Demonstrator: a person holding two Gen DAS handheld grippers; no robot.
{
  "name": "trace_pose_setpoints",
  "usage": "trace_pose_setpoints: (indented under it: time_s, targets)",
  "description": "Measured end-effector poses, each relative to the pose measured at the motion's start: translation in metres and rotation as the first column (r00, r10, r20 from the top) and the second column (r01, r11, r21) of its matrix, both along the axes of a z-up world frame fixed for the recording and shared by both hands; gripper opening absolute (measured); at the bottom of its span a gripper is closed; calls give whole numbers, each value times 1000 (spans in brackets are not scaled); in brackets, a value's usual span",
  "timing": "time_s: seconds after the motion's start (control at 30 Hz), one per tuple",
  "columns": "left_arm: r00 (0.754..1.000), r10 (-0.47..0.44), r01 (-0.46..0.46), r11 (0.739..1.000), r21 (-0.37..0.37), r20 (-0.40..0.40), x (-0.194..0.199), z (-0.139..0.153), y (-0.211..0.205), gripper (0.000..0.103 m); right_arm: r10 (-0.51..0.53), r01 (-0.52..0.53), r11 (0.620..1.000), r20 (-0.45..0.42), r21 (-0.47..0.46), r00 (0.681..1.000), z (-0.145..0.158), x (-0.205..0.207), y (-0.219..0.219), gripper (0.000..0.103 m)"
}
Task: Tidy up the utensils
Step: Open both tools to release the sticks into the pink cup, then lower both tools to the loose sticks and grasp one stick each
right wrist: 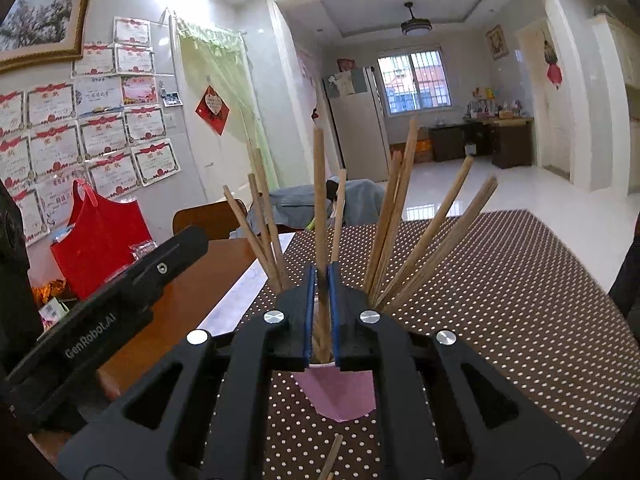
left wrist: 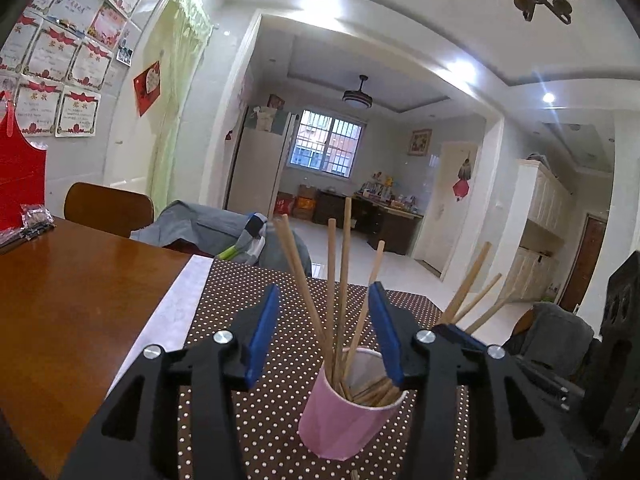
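On the dotted brown mat [left wrist: 256, 432] stood the pink cup [left wrist: 344, 412], holding a spray of wooden chopsticks [left wrist: 340, 280] that leaned outward in several directions. My left gripper [left wrist: 326, 332] was released: its blue pads [left wrist: 262, 332] stood well apart, one on either side of the cup's rim, with three or four sticks rising through the gap and none touched by a pad. My right gripper [right wrist: 320, 308] was clenched on one chopstick [right wrist: 319, 200], an upright stick pinched between the nearly closed blue pads [right wrist: 308, 312] directly above the cup [right wrist: 340, 396]; a second, thinner stick rose just beside it, and whether the pads also caught it I could not tell. Remaining sticks fanned to the left and right of my right fingers, clear of them. Seen from the right wrist, the body of my left gripper [right wrist: 104, 320] lay to the left, over the wooden table [left wrist: 60, 300]. One loose chopstick [right wrist: 332, 456] lay on the mat near the cup's base, below my right fingers.
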State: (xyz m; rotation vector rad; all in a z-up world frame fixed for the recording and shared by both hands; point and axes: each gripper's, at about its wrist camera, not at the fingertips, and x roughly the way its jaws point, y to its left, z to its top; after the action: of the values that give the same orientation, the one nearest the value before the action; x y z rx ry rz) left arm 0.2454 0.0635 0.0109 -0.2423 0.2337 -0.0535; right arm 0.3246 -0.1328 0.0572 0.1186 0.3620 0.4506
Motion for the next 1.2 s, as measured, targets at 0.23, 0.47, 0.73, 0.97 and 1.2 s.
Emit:
trace_pose_setpoints:
  time_s: [0.23, 0.47, 0.73, 0.97, 1.2]
  targets:
    - [1000, -12, 12, 1000, 11, -7, -20, 3, -2, 46, -29, 30, 1000, 53, -11, 998, 10, -28, -11, 46]
    - [1000, -23, 23, 999, 27, -6, -47, 6, -10, 49, -92, 95, 995, 91, -30, 992, 17, -60, -30, 50]
    - [998, -63, 65, 995, 77, -20, -75, 10, -30, 51, -118, 119, 993, 65, -19, 991, 14, -84, -48, 57]
    - [986, -116, 130, 985, 110, -123, -82, -6, -42, 54, -114, 114, 993, -9, -39, 993, -4, -96, -63, 63]
    - [927, -153, 201, 973, 111, -341, -73, -42, -45, 54, -103, 89, 992, -159, -92, 982, -38, -93, -72, 67]
